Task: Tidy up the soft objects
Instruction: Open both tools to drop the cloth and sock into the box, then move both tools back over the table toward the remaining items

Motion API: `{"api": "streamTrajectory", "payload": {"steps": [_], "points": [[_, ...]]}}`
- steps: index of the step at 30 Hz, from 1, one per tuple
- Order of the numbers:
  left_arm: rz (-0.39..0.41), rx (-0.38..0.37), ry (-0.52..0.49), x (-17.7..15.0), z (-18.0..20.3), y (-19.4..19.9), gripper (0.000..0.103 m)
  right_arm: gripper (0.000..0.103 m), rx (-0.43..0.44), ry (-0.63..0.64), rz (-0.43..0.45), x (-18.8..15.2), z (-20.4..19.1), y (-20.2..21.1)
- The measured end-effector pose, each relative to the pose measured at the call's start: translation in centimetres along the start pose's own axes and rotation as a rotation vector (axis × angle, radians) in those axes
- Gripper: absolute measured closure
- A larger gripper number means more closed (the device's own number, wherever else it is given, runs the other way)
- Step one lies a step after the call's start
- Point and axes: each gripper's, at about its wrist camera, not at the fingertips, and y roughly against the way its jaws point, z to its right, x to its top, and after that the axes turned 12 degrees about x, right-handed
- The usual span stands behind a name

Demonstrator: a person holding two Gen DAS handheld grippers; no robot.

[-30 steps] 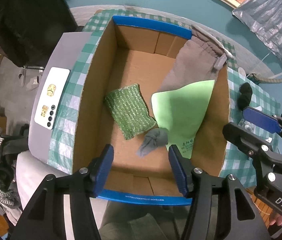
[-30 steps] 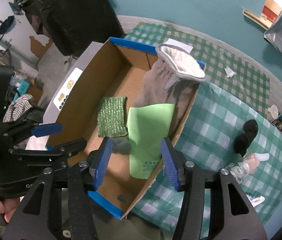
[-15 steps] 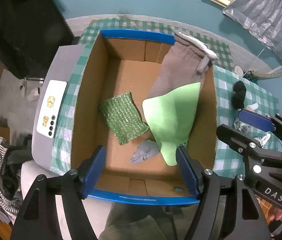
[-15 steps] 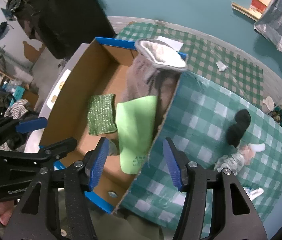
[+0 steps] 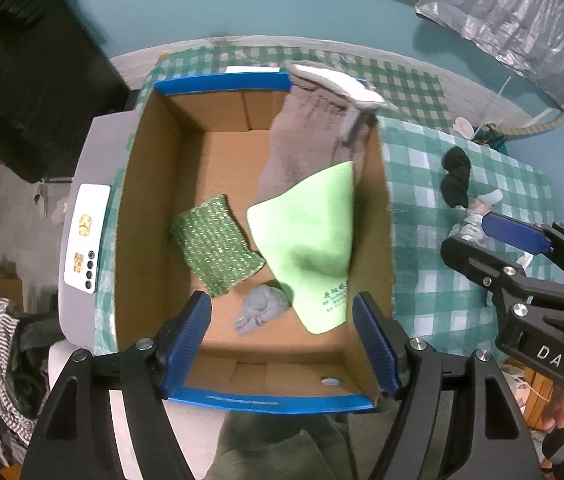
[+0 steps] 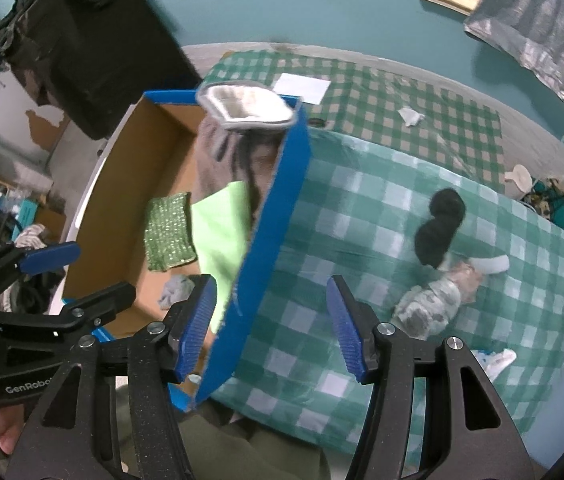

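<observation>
Seen from above through two wrist cameras: an open cardboard box [image 5: 150, 208] with blue-taped rims, set on a green checked cloth [image 6: 361, 216]; inside the box, a green scrubber [image 5: 214, 254] flat on the floor, a light green cloth [image 5: 305, 240] just beside it and leaning up the right wall, a small grey rag [image 5: 260, 310] bunched at that cloth's lower corner, and a grey towel [image 5: 309, 140] draped over the far right corner with its end hanging outside.

Left gripper [image 5: 282, 340] pointing straight down over the box's near end, fingers spread wide with nothing between them, clear of the rag below.

Right gripper [image 6: 272, 324] tilted steeply down, straddling the box's right rim; fingers spread, pinching nothing, pads clear of the cardboard.

Outside the box, on the checked cloth to the right: a black sock [image 6: 439, 228], touching a pale patterned bundle [image 6: 433, 304] just below it; both well apart from the box.
</observation>
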Motion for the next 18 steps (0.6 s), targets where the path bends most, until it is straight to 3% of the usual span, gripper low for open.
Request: {"api": "streamTrajectory", "payload": {"steps": [18], "points": [[0.025, -0.042, -0.125, 0.4, 7.3, 1.3, 0.028, 0.046, -0.099, -0.148, 0.048, -4.2, 7.5, 4.7]]}}
